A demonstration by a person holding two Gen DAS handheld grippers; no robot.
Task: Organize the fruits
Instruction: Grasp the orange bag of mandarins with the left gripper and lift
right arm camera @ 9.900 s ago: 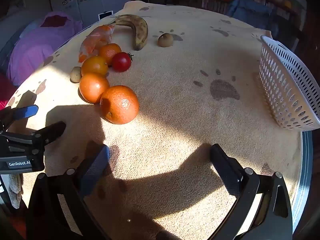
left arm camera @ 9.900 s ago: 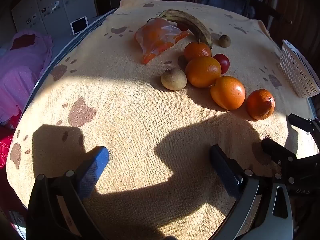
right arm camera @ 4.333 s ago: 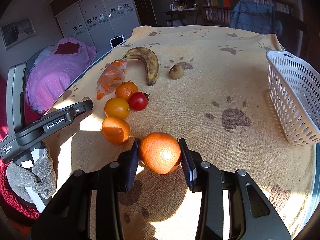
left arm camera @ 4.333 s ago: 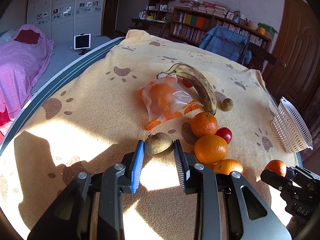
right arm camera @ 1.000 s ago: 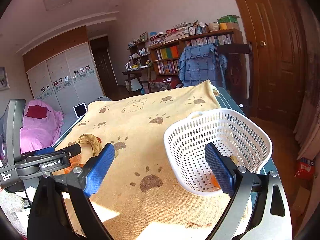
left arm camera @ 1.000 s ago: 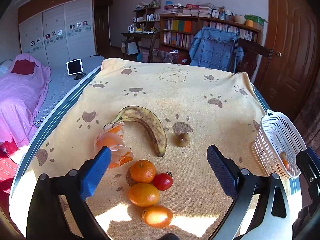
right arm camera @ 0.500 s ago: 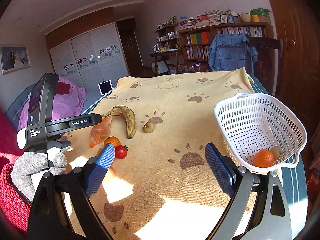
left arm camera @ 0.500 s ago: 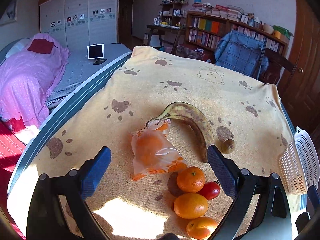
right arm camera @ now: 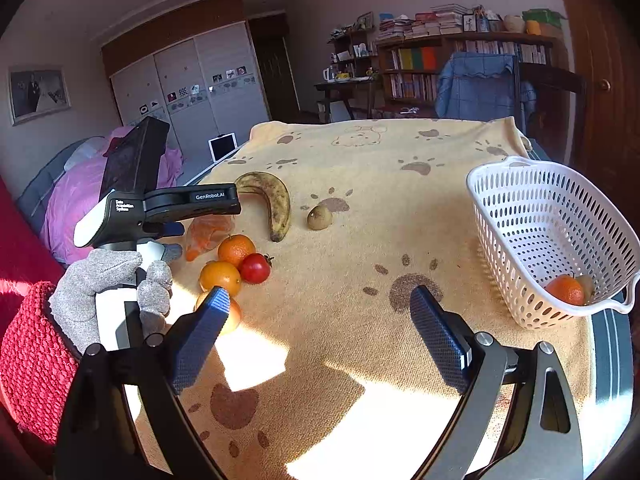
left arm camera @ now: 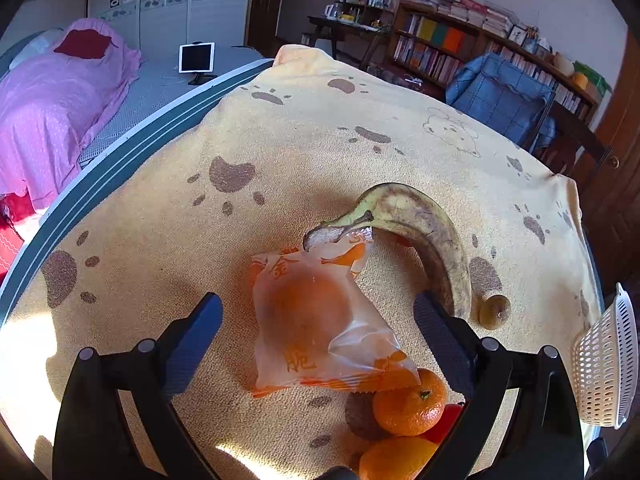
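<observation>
Bedroom backdrop, paw-print towel over the surface (left arm camera: 280, 152). Left wrist view: the left hand-held gripper (left arm camera: 316, 332) is spread wide and empty, the bagged orange (left arm camera: 316, 320) dead ahead between its fingers, long axis running away towards the banana (left arm camera: 432, 236).

Right wrist view: the right hand-held gripper (right arm camera: 316, 328) gapes empty too; loose oranges (right arm camera: 220, 276) lie off to its left, the basket (right arm camera: 520, 216) to its right. The left looks nearer the bag.

text: "genrobot.ai" in white on the black body of the left gripper (right arm camera: 192, 204), above the bagged orange | small white print on its rear, too small to read | orange chinese characters "金" and "脆" on the plastic bag (left arm camera: 316, 320), just beside the banana (left arm camera: 424, 232) stem | book spines on the shelf unreadable
</observation>
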